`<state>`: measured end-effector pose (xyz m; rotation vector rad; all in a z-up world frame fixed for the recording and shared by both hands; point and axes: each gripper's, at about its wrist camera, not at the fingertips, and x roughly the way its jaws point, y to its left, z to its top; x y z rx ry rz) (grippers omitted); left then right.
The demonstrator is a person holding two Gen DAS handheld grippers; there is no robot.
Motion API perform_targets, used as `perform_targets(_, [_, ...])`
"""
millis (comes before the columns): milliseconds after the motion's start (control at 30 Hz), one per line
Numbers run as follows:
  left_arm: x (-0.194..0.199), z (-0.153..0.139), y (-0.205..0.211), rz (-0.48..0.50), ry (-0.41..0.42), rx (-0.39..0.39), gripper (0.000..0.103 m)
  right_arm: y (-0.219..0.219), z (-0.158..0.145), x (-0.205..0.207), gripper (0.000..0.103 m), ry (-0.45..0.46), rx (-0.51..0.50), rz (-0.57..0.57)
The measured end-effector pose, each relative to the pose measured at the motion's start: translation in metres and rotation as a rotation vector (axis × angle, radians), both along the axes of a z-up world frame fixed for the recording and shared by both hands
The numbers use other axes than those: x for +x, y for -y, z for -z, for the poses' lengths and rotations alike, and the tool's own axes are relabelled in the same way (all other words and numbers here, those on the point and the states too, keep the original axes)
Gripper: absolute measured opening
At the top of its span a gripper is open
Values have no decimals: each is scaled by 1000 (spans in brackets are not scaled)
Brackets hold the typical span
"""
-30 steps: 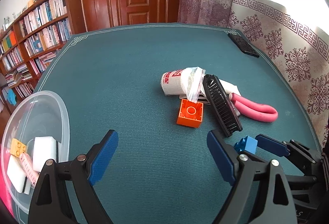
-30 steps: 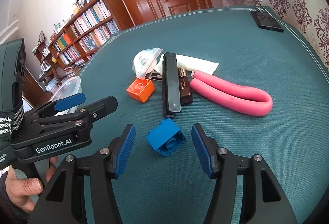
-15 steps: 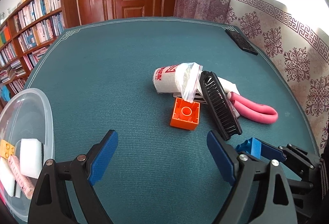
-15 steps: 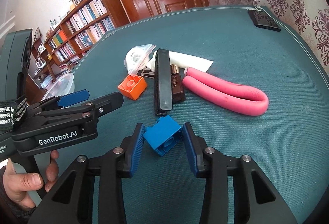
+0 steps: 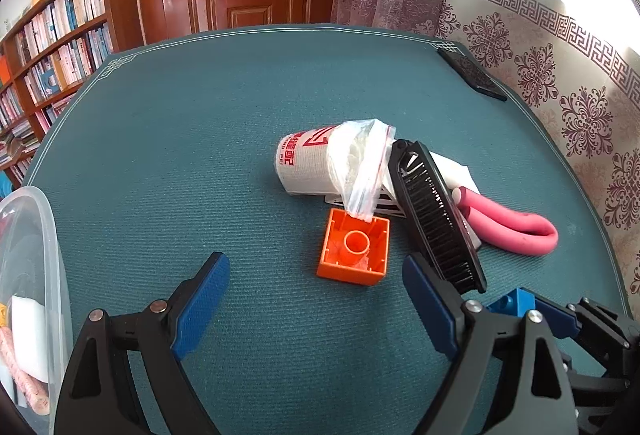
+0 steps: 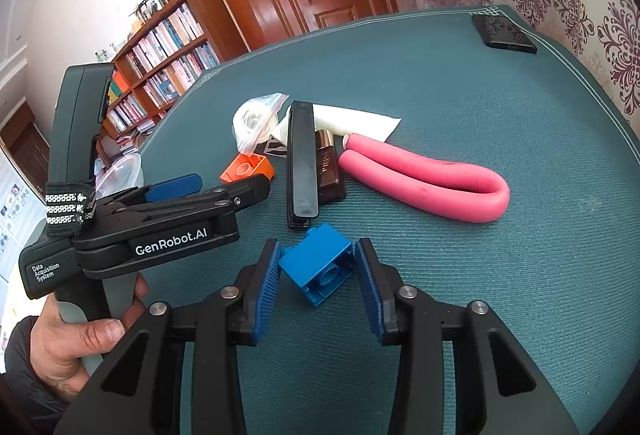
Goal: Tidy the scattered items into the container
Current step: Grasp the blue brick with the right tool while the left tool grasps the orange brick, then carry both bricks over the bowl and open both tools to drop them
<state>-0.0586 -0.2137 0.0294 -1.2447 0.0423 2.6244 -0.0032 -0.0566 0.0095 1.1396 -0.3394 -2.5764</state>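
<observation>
Clearly "GenRobot.AI" on left tongs (image 6: 208, 187)

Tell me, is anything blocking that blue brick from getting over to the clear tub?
Partly. The blue brick sits pinched in the right gripper. The clear tub lies off to the left, and the left gripper, open and empty, hangs between them. The table on that side looks bare.

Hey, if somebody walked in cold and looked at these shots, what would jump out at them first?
Likely the blue brick, squeezed between the fingers of the right gripper low over the teal table. Next, the bent pink foam tube to its right, and the orange brick, hollow side up, ahead of the open left gripper.
</observation>
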Motion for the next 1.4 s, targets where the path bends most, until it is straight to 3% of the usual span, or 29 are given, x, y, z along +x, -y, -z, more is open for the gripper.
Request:
perform_targets(100, [-4,2,-3,6,-5,1,87,1,0,0,41,0,0,0])
perform_targets(233, [-6,4,-7,8,-15,-22,71,0,-1,0,41,0,-1,0])
perform_targets(300, [-6,4,-9,13,-22,-25,68,0,-1,0,41,0,0,0])
perform_targets(433, [-4,4,-10,26,-36,-37,46,1,-1,0,41,-2,1,0])
perform_targets(567, [0,3,-8,33,-40,-32,36,1,-1,0,41,-2,2,0])
perform_targets(1400, [41,-33,26,-37,-144,-33,36,15,-16,9,41,-32,-9,-6])
